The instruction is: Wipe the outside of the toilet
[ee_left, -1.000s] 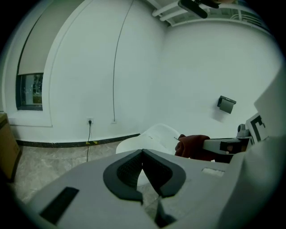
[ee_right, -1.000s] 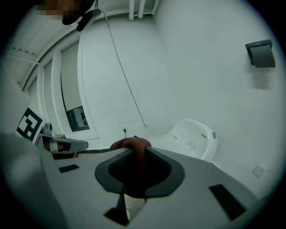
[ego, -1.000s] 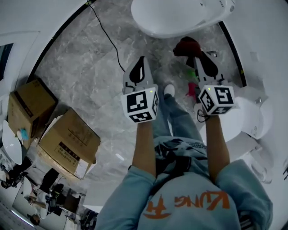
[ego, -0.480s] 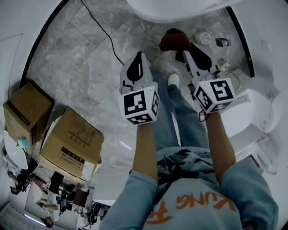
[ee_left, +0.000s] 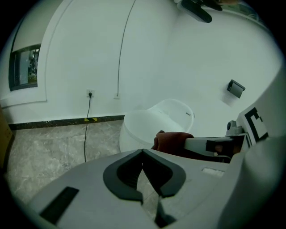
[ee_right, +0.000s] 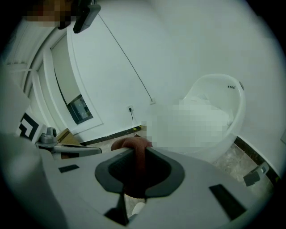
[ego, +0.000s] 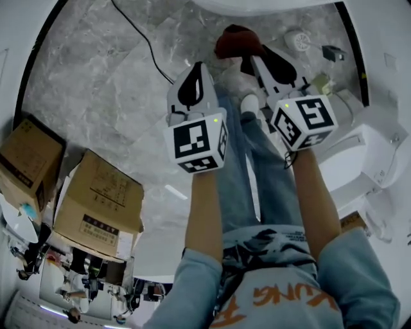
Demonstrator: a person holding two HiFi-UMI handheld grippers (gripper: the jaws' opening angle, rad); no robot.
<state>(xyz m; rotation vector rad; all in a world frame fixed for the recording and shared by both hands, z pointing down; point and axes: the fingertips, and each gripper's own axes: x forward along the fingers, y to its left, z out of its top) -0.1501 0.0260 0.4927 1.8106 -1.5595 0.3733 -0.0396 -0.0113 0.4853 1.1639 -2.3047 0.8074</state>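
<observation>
Since a second ago both grippers have pushed forward, and the toilet [ego: 257,3] has slid to the head view's top edge. The right gripper [ego: 249,59] is clamped on a dark red cloth [ego: 235,42], just short of the bowl. The left gripper [ego: 198,69], jaws together and empty, hangs alongside.

We get soft, cool white light with faint shadows. A pale glint marks the marble floor [ego: 170,191], back from the left gripper [ego: 196,69]. Edges bow and darken.
</observation>
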